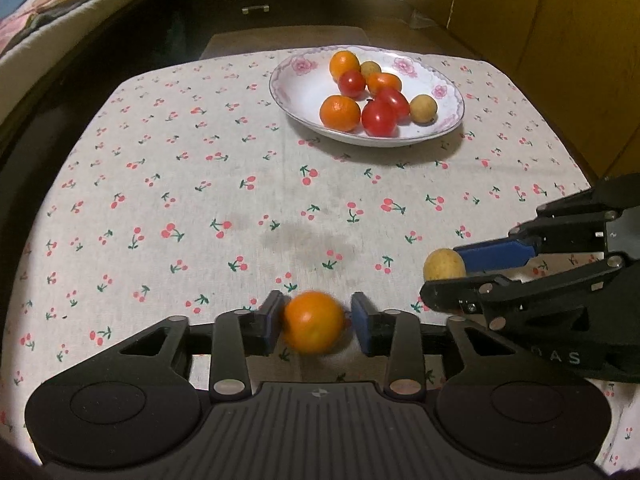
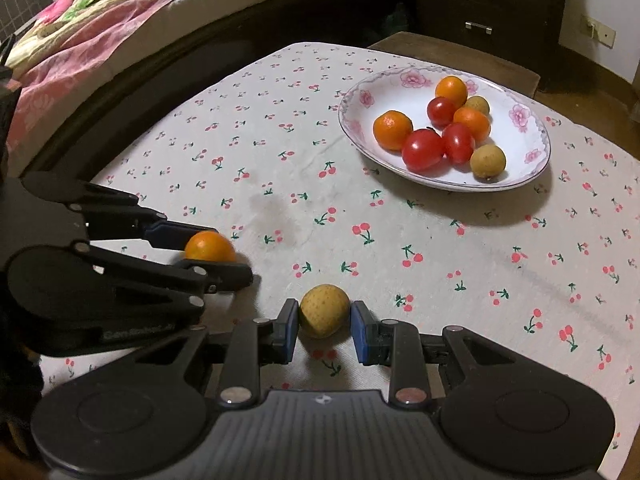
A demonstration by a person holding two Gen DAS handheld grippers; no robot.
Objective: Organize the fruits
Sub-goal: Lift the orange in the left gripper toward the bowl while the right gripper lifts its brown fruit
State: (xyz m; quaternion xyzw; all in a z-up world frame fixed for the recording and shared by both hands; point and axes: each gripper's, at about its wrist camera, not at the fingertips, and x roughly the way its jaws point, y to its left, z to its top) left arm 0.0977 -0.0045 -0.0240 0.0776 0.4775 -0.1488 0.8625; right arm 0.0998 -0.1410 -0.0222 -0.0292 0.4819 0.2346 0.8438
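The small orange (image 1: 314,328) between the pads of the left claw (image 1: 318,326) is smeared by motion blur in the left wrist view, so whether the pads press on it is hard to judge there; a thin gap seems to show at its right side, and the left pad looks to touch it. From the right wrist view the near finger of that claw covers the orange's lower half (image 2: 210,246), and the contact cannot be read there either. The right claw (image 2: 325,326) is clamped on a small yellow-brown fruit (image 2: 325,316), its exact kind unclear; a sliver of space shows by the right pad in the right wrist view. In the left wrist view that fruit (image 1: 445,265) sits at the claw's tip, partly hidden behind the lower finger. Both claws hang low over the cherry-print cloth of the table (image 1: 180,184), well apart from the plate.

The flower-rimmed oval plate (image 1: 304,92) at the far side of the table holds eight pieces in a loose cluster: three small oranges, three red tomatoes and two yellow-brown fruits. Several overlap, so some are only partly seen. A bed (image 2: 120,12) with pink bedding is cut off at the frame edge.
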